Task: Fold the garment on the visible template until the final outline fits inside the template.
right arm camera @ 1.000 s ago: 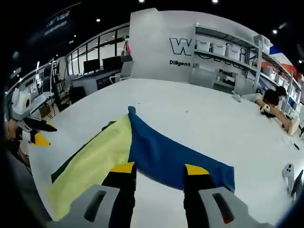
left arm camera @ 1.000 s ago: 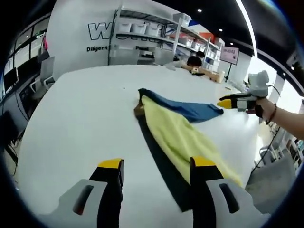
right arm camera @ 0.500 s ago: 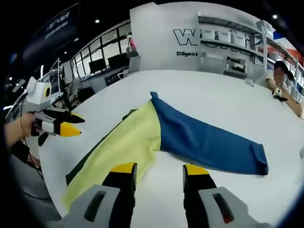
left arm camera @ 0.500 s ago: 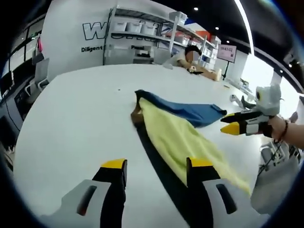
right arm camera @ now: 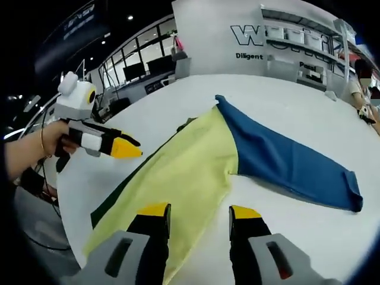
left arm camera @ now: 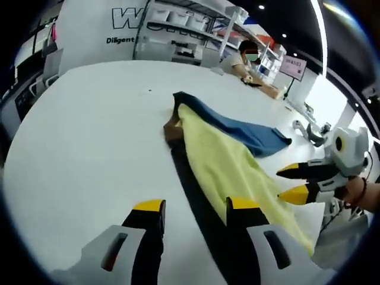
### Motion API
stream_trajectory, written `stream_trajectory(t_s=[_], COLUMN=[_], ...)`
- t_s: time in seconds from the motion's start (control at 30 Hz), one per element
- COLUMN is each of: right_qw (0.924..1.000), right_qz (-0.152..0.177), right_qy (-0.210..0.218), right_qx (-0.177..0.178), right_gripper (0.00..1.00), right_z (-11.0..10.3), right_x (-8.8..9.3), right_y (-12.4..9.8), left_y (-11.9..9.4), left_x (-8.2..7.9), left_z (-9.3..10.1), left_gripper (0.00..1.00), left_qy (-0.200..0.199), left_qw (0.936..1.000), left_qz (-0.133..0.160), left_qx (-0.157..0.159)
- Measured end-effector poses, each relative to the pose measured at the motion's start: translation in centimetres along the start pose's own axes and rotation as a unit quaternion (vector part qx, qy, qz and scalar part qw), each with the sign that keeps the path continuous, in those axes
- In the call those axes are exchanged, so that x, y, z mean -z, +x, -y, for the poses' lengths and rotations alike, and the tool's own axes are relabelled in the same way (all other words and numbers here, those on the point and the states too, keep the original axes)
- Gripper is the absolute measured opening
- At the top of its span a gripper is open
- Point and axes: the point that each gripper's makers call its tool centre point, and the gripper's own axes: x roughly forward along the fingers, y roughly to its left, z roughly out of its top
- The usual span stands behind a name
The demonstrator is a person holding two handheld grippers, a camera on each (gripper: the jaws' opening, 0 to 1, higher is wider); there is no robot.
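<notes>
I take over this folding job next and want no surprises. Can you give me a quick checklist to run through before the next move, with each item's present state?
1. Left gripper open, holding nothing: ok.
2. Right gripper open, holding nothing: ok.
3. Whole garment in sight, yellow part and blue part flat on the white table: ok.
4. Dark template visible beside the yellow part: ok, though partly covered.
5. Garment outline inside the template: not ok, cloth spreads well past it.
6. Template's full outline: cannot tell.

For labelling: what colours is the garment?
Yellow and blue halves on the garment, clearest in the right gripper view.
</notes>
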Motion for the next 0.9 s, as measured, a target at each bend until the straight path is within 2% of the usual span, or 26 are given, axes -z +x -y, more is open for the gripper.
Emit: stream_trajectory(t_s=[0.1, 0.27, 0.37, 0.53, 0.7, 0.8, 0.83, 0.9], right_qw=[1.0000, 0.9998, 0.9998, 0.9998, 0.9997, 0.9998, 0.9998, 0.9998], right_qz=[-0.001, -0.004, -0.006, -0.007, -0.008, -0.008, -0.009, -0.012], right_qy=[0.007, 0.013, 0.014, 0.003, 0.011, 0.009, 0.008, 0.008], right_qx=[0.005, 0.010, 0.011, 0.016, 0.018, 0.018, 0.016, 0.016], right_gripper=[0.34, 0.33, 0.33, 0.33, 0.32, 0.32, 0.32, 0.32], right_z=[-0.1, -0.1, -0.1, 0.0, 0.1, 0.1, 0.0, 0.0], right_x=[0.1, 0.5, 0.7, 0.8, 1.0, 1.1, 1.2, 1.4], right_y=[0.3, 0.4, 0.3, 0.1, 0.0, 0.0, 0.0, 0.1], left_y=[0.2, 0.6, 0.4, 0.8, 1.0, 1.1, 1.1, 1.1], left_x=[0.5, 1.3, 1.0, 1.0, 0.9, 1.0, 1.3, 1.2], left_z=[-0.1, 0.5, 0.5, 1.1, 0.9, 0.0, -0.2, 0.1], left_gripper=[0.30, 0.29, 0.25, 0.21, 0.11, 0.03, 0.03, 0.03], left_qy=[-0.007, -0.014, -0.010, -0.006, -0.003, 0.001, 0.004, 0.001], left_qw=[0.9999, 0.9994, 0.9996, 0.9991, 0.9979, 0.9967, 0.9958, 0.9964], left_qz=[-0.010, -0.029, -0.026, -0.042, -0.063, -0.073, -0.080, -0.076], left_qx=[0.001, 0.013, 0.007, 0.003, -0.014, -0.036, -0.043, -0.037])
